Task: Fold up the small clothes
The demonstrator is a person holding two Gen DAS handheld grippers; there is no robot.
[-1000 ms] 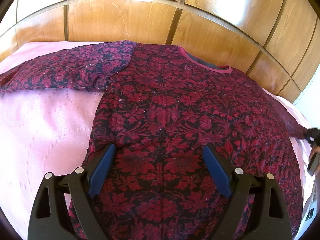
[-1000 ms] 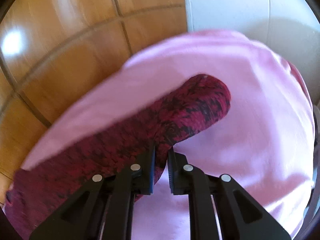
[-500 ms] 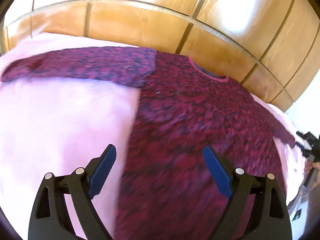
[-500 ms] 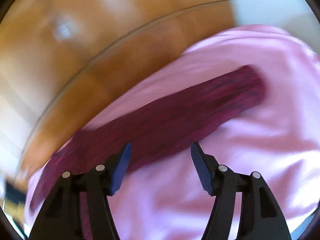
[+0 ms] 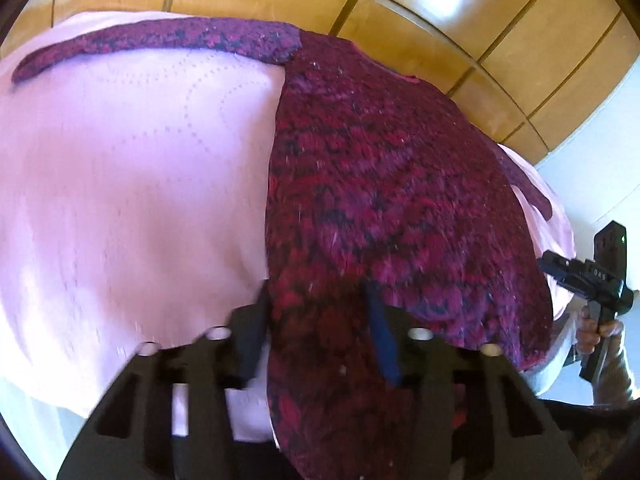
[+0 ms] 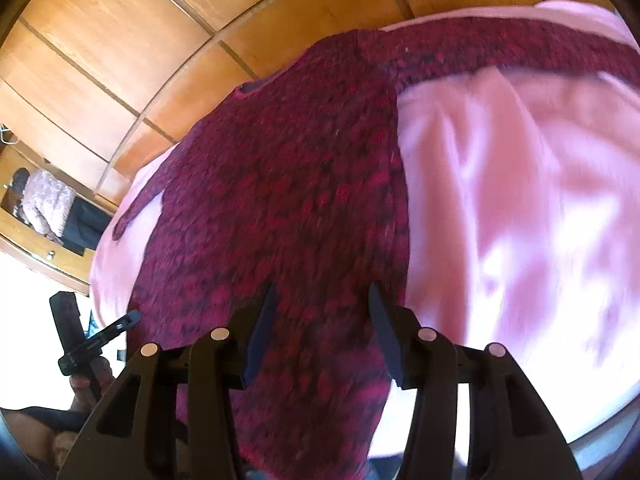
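A dark red and black patterned long-sleeved top (image 5: 384, 184) lies flat on a pink bedspread (image 5: 132, 184), neckline toward the wooden wall, both sleeves spread out sideways. My left gripper (image 5: 316, 332) is open, its jaws on either side of the top's lower left edge near the hem. My right gripper (image 6: 320, 332) is open over the top (image 6: 288, 184) at its lower right part, jaws astride the cloth. Neither holds anything. The right gripper also shows in the left wrist view (image 5: 588, 276), and the left gripper in the right wrist view (image 6: 92, 340).
A wooden panelled wall (image 5: 400, 12) runs behind the bed. The bedspread (image 6: 520, 208) spreads to either side of the top and drops off at the near edge. A desk with a person sitting at it (image 6: 44, 204) is far left in the right wrist view.
The right gripper let go of the right sleeve cuff, opened, and swung to the top's lower right. The left gripper moved back to the hem's left edge, jaws narrower.
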